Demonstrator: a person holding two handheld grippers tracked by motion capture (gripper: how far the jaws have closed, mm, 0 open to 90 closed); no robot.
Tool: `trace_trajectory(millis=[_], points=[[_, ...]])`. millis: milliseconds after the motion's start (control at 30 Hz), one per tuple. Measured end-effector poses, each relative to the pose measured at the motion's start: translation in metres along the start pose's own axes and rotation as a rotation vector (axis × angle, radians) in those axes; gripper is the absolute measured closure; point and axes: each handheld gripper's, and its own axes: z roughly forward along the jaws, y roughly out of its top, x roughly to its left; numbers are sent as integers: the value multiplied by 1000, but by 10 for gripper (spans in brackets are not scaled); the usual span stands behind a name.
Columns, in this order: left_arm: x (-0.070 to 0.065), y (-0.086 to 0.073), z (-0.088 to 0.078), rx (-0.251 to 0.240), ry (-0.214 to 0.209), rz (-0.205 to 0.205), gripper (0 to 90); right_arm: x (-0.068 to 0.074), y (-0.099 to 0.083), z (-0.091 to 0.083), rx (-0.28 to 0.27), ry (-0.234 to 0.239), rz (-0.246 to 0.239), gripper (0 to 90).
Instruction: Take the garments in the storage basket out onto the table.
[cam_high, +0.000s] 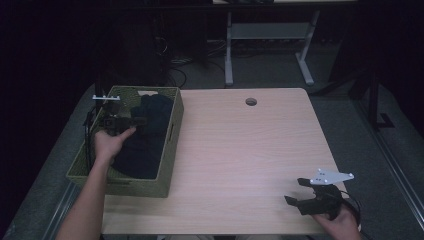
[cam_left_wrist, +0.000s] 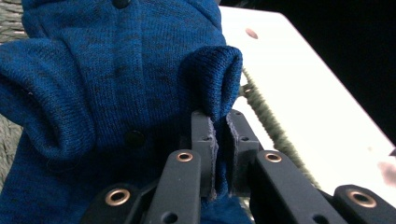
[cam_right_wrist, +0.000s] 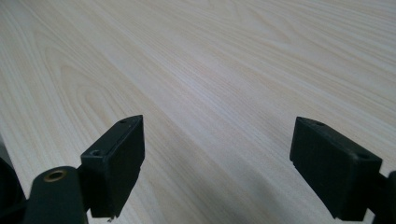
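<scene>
The left tongs (cam_high: 141, 120) are clamped tight, arm stretched forward behind them. The right tongs (cam_high: 297, 191) rest low with jaws spread wide, hand (cam_high: 340, 220) gripping behind.

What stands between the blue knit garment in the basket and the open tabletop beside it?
The left gripper is shut on a fold of the blue knit garment. Only the woven basket wall on the table side lies between it and the bare table.

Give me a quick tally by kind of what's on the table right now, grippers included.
Woven baskets: 1
Blue knit garments: 1, in the basket, a fold pinched by the left gripper
Grippers: 2, the right gripper open over bare table
Total: 4
</scene>
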Motion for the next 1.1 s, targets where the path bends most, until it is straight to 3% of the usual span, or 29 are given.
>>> trace_trajectory(millis=[233, 433, 800, 1100], points=[[-17, 3, -28, -87, -54, 2, 842, 0, 3, 1, -4, 0, -6, 177], [-33, 7, -46, -117, -67, 29, 843, 0, 5, 1, -16, 3, -11, 177], [-43, 13, -67, -155, -82, 44, 844, -1, 5, 0, -21, 3, -10, 177], [-58, 20, -89, -223, -141, 63, 844, -1, 5, 0, -22, -1, -9, 177]])
